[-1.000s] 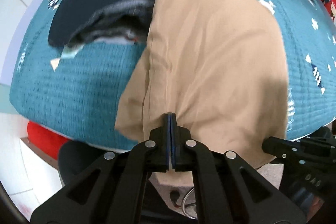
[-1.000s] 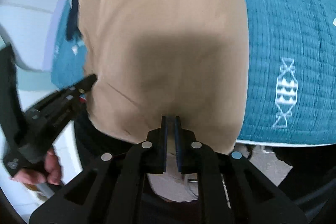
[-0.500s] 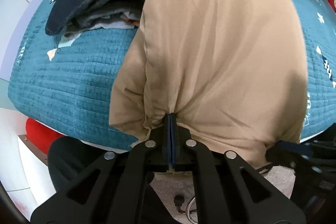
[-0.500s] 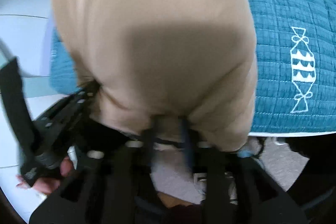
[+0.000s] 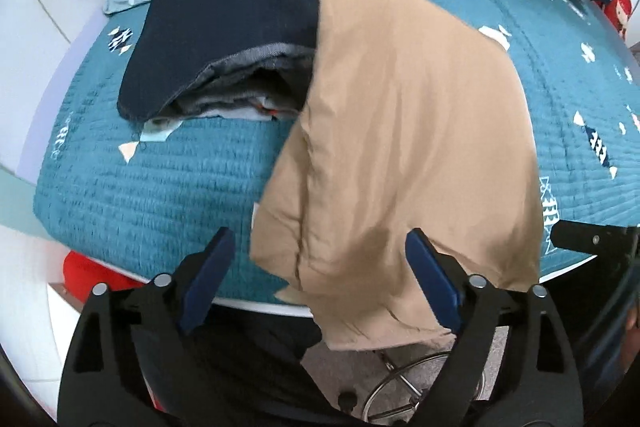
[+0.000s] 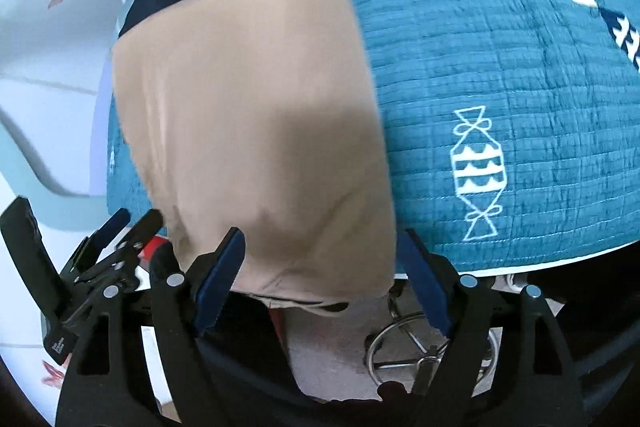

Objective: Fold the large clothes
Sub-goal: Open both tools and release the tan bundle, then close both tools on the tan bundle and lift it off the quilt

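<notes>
Now the teal quilt (image 5: 168, 183) covers the bed, and on it the tan garment (image 5: 404, 131) lies as a long folded panel. Its long axis runs from the far side of the bed toward you, and its near end spills over the bed's front edge and hangs down. To its left, touching its far edge, sits the stack of folded dark clothes (image 5: 224, 23); pink and green items lie beyond, near the wall.

Your coming move likely turns on that hanging end: it lies just ahead of and below both sets of fingers, so you are probably placed to take it up and carry it away from you for the next fold. Neither hand is clearly nearer; the left gripper (image 5: 320, 279) frames the left half of the hem, the right gripper (image 6: 320, 279) the right half.

Left gripper: jaws opening, already spread wide. The cloth shows between the blue pads (image 5: 208, 283), but they do not press it; nothing is grasped.

Right gripper: jaws likewise opening, well apart. The hem hangs between the pads (image 6: 218, 281), released; whether the left pad brushes the cloth you cannot tell.
</notes>
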